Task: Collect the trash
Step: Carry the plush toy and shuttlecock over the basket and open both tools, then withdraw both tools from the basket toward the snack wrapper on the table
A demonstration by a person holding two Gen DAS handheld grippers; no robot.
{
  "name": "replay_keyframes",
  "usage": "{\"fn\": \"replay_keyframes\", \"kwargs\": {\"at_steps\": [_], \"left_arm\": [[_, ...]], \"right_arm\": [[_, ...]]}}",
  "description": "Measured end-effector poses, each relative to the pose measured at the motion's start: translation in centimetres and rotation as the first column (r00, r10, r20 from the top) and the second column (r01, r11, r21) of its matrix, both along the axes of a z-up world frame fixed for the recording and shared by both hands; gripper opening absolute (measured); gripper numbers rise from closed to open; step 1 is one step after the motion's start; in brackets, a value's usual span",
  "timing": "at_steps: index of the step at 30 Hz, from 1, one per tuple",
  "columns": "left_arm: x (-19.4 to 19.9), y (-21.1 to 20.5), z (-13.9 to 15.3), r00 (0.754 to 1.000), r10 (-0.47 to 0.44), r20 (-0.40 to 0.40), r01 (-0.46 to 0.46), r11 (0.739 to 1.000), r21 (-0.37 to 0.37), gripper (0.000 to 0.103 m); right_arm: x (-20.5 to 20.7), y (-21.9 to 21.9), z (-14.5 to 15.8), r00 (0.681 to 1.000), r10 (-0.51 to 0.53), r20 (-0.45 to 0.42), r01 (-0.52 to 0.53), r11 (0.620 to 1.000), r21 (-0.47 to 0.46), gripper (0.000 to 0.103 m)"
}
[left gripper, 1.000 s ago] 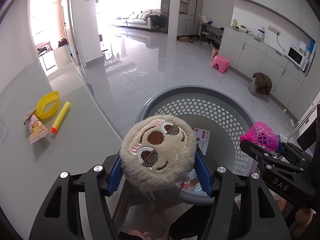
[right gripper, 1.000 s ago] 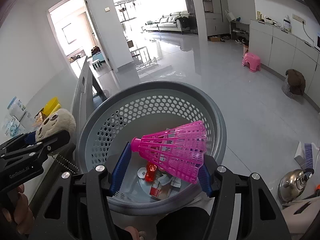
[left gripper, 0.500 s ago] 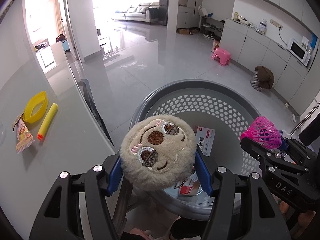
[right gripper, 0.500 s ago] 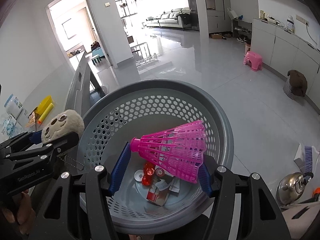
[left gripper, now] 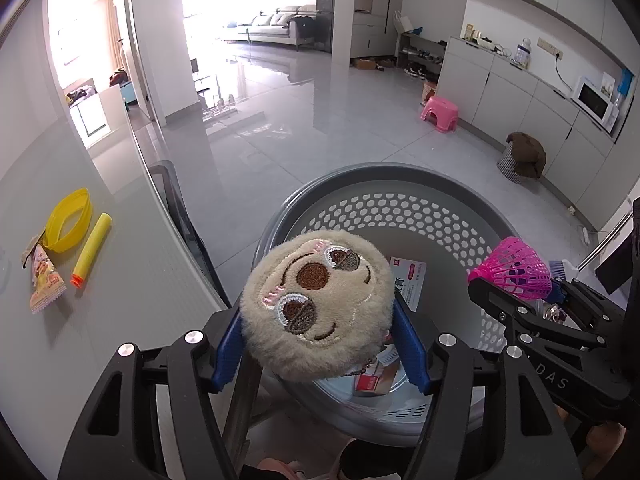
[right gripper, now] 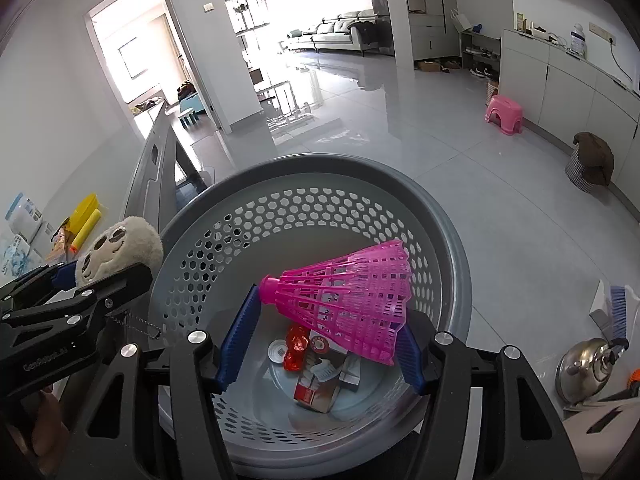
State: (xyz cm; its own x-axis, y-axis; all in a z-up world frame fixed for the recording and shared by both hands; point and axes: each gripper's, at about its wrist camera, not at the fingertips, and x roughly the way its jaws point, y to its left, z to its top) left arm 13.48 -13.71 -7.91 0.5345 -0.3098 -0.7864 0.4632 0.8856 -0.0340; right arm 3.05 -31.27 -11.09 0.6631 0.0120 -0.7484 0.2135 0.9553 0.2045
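A round beige plush toy [left gripper: 316, 304] with an embroidered face sits between the blue pads of my left gripper [left gripper: 318, 316]. The jaws are opening, and the pads still touch the plush on both sides. It hangs over the near left rim of the grey perforated basket [left gripper: 384, 176]. My right gripper [right gripper: 328, 316] is shut on a pink plastic shuttlecock [right gripper: 352, 296], held sideways above the inside of the basket [right gripper: 320, 164]. From the right wrist view the plush [right gripper: 116, 248] and left gripper [right gripper: 80, 280] are at the basket's left edge.
Small boxes and a red wrapper [right gripper: 296, 348] lie in the basket's bottom. On the grey table to the left are a yellow foam dart [left gripper: 92, 248], a yellow ring [left gripper: 68, 220] and a snack packet [left gripper: 44, 284]. A steel kettle [right gripper: 588, 368] stands at the right, a pink stool [left gripper: 440, 112] on the floor.
The left view has drifted slightly toward the basket, so the table items sit further left. The left jaws have spread a little around the plush. The shuttlecock stays gripped as before.
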Motion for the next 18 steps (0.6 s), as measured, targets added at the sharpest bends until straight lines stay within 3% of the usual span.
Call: {"fn": "replay_keyframes", "kwargs": {"at_steps": [3, 6, 18], "left_arm": [[0.0, 0.2, 0.0, 1.0, 0.009, -0.005, -0.009, 1.0, 0.002, 0.068], [0.0, 0.5, 0.3, 1.0, 0.021, -0.004, -0.021, 1.0, -0.004, 0.076], [-0.6, 0.7, 0.5, 0.999, 0.032, -0.006, -0.032, 0.999, -0.005, 0.081]], "right_arm": [[-0.1, -0.2, 0.1, 1.0, -0.004, 0.009, 0.004, 1.0, 0.003, 0.064], [-0.4, -0.5, 0.2, 0.999, -0.017, 0.028, 0.017, 1.0, 0.015, 0.074], [-1.1, -1.1, 1.0, 0.998, -0.019, 0.057, 0.017, 0.999, 0.051, 0.076]]}}
